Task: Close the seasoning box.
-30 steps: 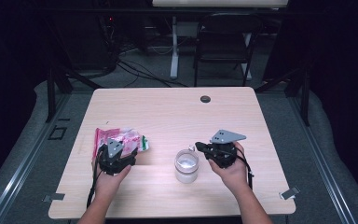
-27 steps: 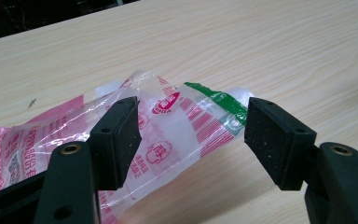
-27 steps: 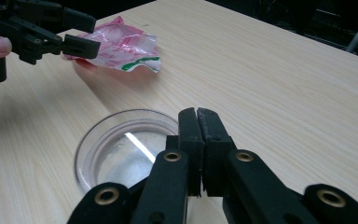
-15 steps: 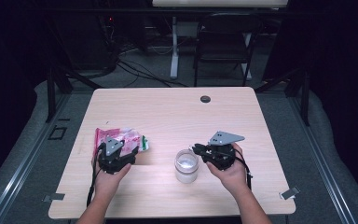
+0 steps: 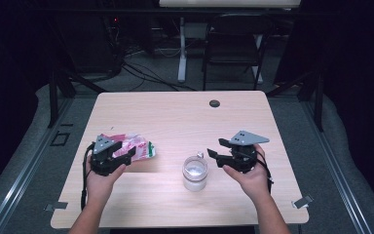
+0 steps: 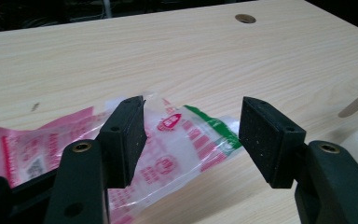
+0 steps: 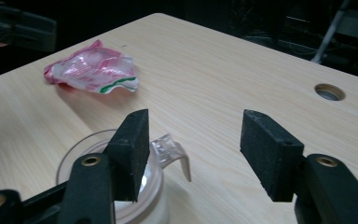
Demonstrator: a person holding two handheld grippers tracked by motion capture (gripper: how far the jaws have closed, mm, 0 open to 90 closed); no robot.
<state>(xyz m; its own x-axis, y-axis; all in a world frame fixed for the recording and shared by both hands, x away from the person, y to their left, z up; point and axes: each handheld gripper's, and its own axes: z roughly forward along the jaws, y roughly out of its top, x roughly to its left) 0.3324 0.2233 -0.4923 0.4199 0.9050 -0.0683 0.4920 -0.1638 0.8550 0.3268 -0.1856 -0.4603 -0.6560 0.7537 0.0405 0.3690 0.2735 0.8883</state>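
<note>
The right gripper [image 5: 213,149] has edged closer to the clear jar [image 5: 195,172], jaws spread apart beside its rim. The left gripper [image 5: 125,150], jaws also apart, hovers over the pink-and-green plastic packet [image 5: 139,146] on the table [image 5: 175,117].

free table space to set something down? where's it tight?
Bare: the whole far half of the table up to the cable hole, plus the near edge. Tight: between plastic bag under left gripper and clear cup by right gripper.
</note>
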